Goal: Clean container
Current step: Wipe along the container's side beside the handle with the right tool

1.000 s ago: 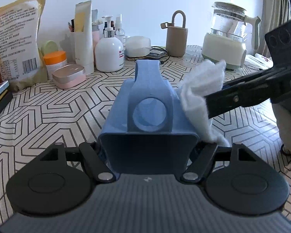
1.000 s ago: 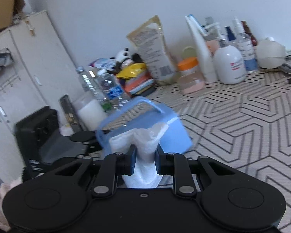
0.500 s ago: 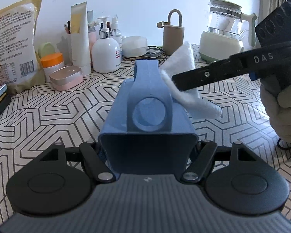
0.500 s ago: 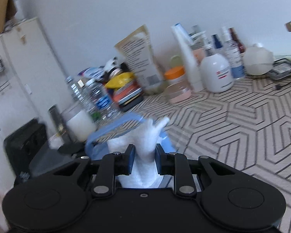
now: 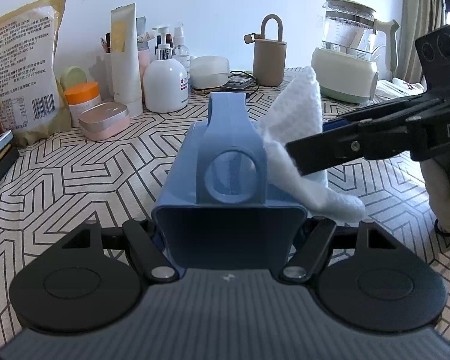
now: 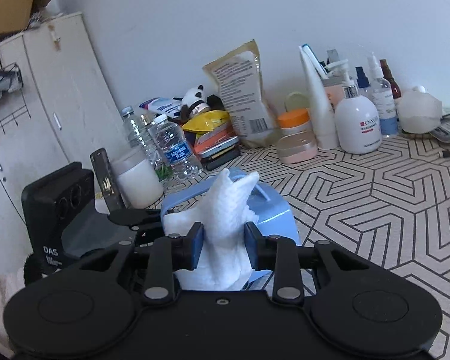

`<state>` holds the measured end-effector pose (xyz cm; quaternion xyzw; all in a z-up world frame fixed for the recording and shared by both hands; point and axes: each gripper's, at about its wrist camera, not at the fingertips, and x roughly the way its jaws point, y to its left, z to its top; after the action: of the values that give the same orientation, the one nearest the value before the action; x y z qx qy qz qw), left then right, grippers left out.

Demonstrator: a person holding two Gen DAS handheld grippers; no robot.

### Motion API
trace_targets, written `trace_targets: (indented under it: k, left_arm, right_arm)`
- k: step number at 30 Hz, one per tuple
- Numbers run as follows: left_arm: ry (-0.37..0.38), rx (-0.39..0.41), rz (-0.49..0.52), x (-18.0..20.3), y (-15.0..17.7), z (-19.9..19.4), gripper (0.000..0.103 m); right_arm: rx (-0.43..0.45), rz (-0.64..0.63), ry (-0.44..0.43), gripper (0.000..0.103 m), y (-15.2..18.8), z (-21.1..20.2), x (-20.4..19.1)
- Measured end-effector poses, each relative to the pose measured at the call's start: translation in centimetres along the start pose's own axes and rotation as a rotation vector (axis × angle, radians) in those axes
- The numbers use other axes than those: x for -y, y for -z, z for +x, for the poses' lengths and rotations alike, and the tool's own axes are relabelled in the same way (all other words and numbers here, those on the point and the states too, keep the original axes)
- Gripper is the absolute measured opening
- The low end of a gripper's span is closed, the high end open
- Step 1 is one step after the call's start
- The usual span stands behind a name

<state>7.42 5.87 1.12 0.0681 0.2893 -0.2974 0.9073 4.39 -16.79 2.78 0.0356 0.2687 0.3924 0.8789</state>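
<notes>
A blue plastic container with a handle and a round hole lies lengthwise on the patterned tablecloth. My left gripper is shut on its near end, and its fingertips are hidden behind the container walls. A white cloth is draped against the container's right side. My right gripper comes in from the right with that cloth in it. In the right wrist view the cloth bunches up between the blue pads of the right gripper. Its jaws are opening, with the pads still touching the cloth, over the container.
Along the wall stand a snack bag, a white pump bottle, a pink tin, a beige flask and a glass kettle. Water bottles and a white cup stand behind the container. A gloved hand holds the right gripper.
The right gripper carried the cloth from the container's right side up to its top and back down to the right side. Its pads now stand wider apart. The left gripper and container kept still.
</notes>
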Motion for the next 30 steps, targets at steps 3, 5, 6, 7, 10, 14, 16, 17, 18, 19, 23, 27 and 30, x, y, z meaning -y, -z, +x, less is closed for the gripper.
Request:
trace_targets:
  k: [3, 5, 6, 7, 10, 14, 16, 17, 18, 19, 23, 27, 30]
  left_arm:
    - [0.000, 0.000, 0.000, 0.0, 0.0, 0.0, 0.073]
    - [-0.001, 0.000, 0.002, 0.1, 0.0, 0.0, 0.073]
    - [-0.001, 0.000, 0.002, 0.2, 0.0, -0.1, 0.073]
    - [-0.001, 0.000, 0.002, 0.3, 0.0, -0.1, 0.073]
    - [0.001, 0.000, 0.005, 0.2, 0.1, -0.1, 0.073]
    - [-0.002, -0.001, 0.012, 0.3, 0.1, -0.2, 0.073]
    - [-0.003, -0.001, 0.015, 0.3, 0.1, -0.2, 0.073]
    - [-0.004, -0.001, 0.017, 0.3, 0.2, -0.2, 0.073]
    - [-0.004, -0.001, 0.020, 0.3, 0.2, -0.2, 0.073]
    - [-0.006, -0.001, 0.023, 0.4, 0.2, -0.2, 0.073]
    - [-0.014, 0.003, 0.031, 0.4, 0.2, -0.3, 0.073]
    - [-0.020, 0.004, 0.037, 0.6, 0.2, -0.3, 0.073]
    - [-0.024, 0.005, 0.038, 0.8, 0.2, -0.2, 0.073]
  right_arm:
    - [-0.002, -0.004, 0.005, 0.036, 0.0, 0.0, 0.0]
    - [0.002, 0.002, 0.014, 0.036, 0.0, 0.0, 0.1]
    - [0.003, 0.005, 0.018, 0.036, 0.0, 0.0, 0.1]
    - [0.004, 0.005, 0.019, 0.036, 0.0, 0.0, 0.1]
    - [0.005, 0.005, 0.024, 0.037, -0.1, 0.0, 0.2]
    - [0.009, 0.013, 0.030, 0.036, 0.0, 0.0, 0.4]
    - [0.011, 0.018, 0.037, 0.037, -0.1, 0.0, 0.5]
    - [0.014, 0.026, 0.043, 0.037, -0.1, 0.1, 0.7]
    - [0.016, 0.033, 0.049, 0.037, -0.1, 0.1, 0.9]
    - [0.020, 0.041, 0.058, 0.037, -0.2, 0.1, 1.1]
    - [0.030, 0.082, 0.089, 0.038, -0.2, 0.0, 1.9]
    - [0.035, 0.097, 0.097, 0.038, -0.3, 0.1, 2.2]
    - [0.039, 0.115, 0.103, 0.044, -0.2, 0.1, 2.5]
